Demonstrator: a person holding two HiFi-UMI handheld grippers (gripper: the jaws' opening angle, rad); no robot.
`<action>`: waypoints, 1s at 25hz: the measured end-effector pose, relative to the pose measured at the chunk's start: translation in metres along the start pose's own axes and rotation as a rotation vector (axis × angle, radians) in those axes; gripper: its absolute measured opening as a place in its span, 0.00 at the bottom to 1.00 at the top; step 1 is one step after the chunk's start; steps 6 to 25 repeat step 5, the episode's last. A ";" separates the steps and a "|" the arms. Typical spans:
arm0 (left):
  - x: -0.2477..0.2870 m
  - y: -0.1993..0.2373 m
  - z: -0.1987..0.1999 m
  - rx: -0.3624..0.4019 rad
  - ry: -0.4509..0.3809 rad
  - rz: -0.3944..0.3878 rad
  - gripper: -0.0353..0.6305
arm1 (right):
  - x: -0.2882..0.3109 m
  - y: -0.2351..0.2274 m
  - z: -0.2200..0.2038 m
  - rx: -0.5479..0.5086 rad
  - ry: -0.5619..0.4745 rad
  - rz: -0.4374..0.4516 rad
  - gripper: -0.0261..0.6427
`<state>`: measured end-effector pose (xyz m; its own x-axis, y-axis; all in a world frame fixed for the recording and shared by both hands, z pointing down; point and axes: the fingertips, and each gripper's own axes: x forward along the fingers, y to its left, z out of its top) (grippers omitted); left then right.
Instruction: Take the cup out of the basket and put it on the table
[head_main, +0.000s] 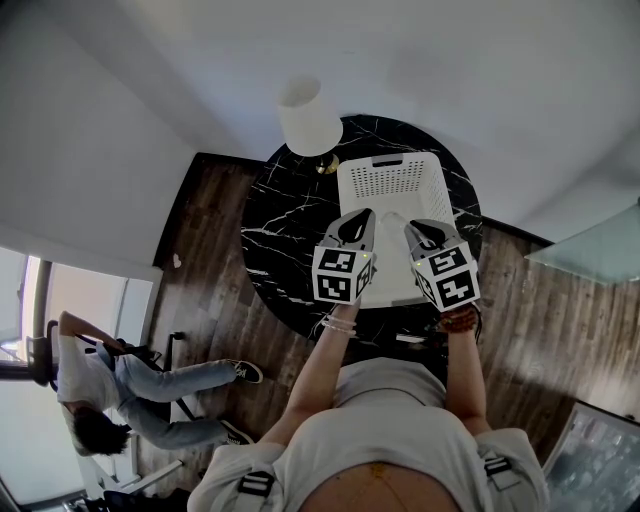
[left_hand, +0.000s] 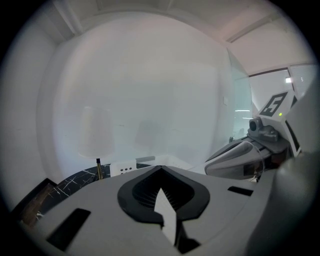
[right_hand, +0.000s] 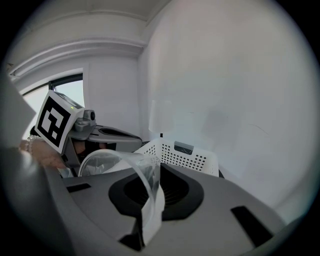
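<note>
Pinching rim of clear cup (right_hand: 117, 162), right gripper (right_hand: 151, 202) near white basket (right_hand: 192, 159), left gripper (left_hand: 164, 200) closed, empty.

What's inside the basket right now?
The basket's far end shows only bare white floor. The near end is hidden under the left gripper and right gripper. The clear cup is pinched in the right gripper's jaws.

your left gripper (head_main: 358, 222) sits out ahead at 11 o'clock, jaws together on nothing. your right gripper (head_main: 422, 232) is just beside it at 1 o'clock, nose tipped down, jaws pinching the wall of a clear cup (right_hand: 125, 167). your left forearm (head_main: 318, 372) and right forearm (head_main: 465, 378) both reach toward 12.
</note>
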<state>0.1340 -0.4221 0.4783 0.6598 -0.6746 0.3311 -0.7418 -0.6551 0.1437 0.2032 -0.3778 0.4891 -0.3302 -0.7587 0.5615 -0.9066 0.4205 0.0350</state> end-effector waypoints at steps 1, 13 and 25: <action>0.000 0.000 0.000 -0.001 0.000 0.000 0.06 | 0.001 0.000 0.000 0.002 0.000 0.001 0.08; 0.001 0.000 -0.001 -0.004 0.001 0.000 0.06 | 0.001 -0.001 -0.002 0.011 0.002 0.005 0.08; 0.001 0.000 -0.001 -0.004 0.001 0.000 0.06 | 0.001 -0.001 -0.002 0.011 0.002 0.005 0.08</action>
